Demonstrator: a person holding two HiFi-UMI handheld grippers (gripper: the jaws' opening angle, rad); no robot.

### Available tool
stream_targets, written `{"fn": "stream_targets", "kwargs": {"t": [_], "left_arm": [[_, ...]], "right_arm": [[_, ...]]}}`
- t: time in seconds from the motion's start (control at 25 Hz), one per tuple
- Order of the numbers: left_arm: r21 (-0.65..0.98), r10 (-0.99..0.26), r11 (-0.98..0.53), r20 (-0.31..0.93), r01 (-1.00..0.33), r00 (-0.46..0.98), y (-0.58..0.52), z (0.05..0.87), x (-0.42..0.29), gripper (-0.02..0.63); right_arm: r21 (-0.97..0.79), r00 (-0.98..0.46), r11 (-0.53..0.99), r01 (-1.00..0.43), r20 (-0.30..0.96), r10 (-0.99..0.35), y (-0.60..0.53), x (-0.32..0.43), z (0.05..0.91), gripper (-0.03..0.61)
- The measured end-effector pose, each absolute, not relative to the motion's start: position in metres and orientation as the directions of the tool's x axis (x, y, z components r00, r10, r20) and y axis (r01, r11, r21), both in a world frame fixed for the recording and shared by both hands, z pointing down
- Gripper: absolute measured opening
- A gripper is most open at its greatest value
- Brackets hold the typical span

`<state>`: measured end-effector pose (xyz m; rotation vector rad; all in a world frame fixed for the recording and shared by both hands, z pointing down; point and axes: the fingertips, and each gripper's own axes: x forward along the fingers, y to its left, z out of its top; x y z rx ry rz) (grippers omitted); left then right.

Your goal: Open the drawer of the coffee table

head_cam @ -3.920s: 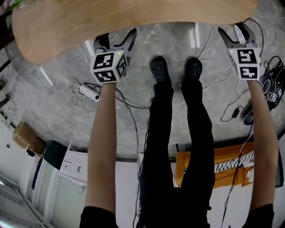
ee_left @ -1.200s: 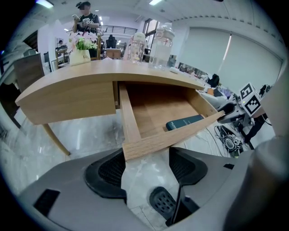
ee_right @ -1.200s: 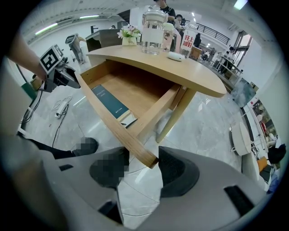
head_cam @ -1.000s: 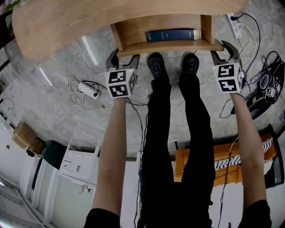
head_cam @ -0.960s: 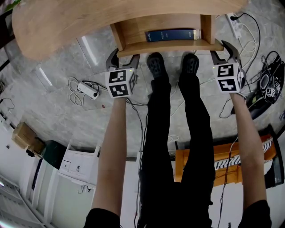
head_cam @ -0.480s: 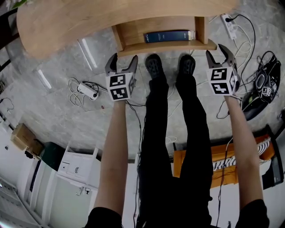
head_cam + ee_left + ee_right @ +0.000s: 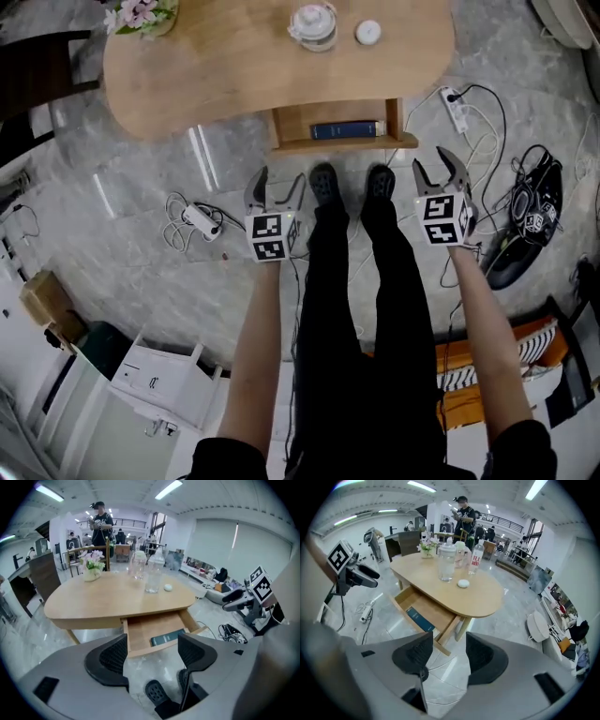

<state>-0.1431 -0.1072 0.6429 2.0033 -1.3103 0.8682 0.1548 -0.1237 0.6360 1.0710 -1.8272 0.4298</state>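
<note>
Left gripper (image 7: pixel 279 182) and right gripper (image 7: pixel 436 169) have risen off the drawer (image 7: pixel 342 142), now open; left jaws just widened, both pairs apart, empty; stepping forward could knock it shut.

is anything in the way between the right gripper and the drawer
Nothing visible. The right gripper, jaws apart and empty, hangs in front of the drawer, which is pulled out with a book inside; only floor shows between them.
</note>
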Motion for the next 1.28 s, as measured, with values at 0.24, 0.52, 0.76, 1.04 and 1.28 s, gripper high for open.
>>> {"fn": "stream_targets", "kwargs": {"t": [0.24,0.52,0.76,1.04,1.28], "left_arm": [[0.151,-0.625,-0.362,0.693,-0.920,0.359,-0.110,0.543,-0.095,0.342],[0.171,-0.689,-0.353,0.617,-0.920,0.379,-0.107,0.434,-0.059,0.335],[0.162,-0.760,-0.361,0.520,-0.919,0.390,-0.100,0.345,-0.039,0.313],[0.192,-0.806,-0.374,0.417,-0.907,0.420,-0.069,0.273,-0.028,0.253],[0.206,-0.829,-0.408,0.324,-0.889,0.456,-0.033,0.226,-0.036,0.180]], "right_arm": [[0.082,-0.245,0.506,-0.859,0.801,-0.546,-0.129,0.150,0.545,0.206],[0.015,-0.332,0.497,-0.868,0.726,-0.602,-0.135,0.146,0.440,0.206],[-0.026,-0.419,0.519,-0.854,0.624,-0.660,-0.133,0.141,0.358,0.204],[-0.048,-0.491,0.552,-0.833,0.525,-0.695,-0.113,0.119,0.286,0.182],[-0.059,-0.509,0.542,-0.838,0.442,-0.739,-0.076,0.102,0.239,0.126]]}}
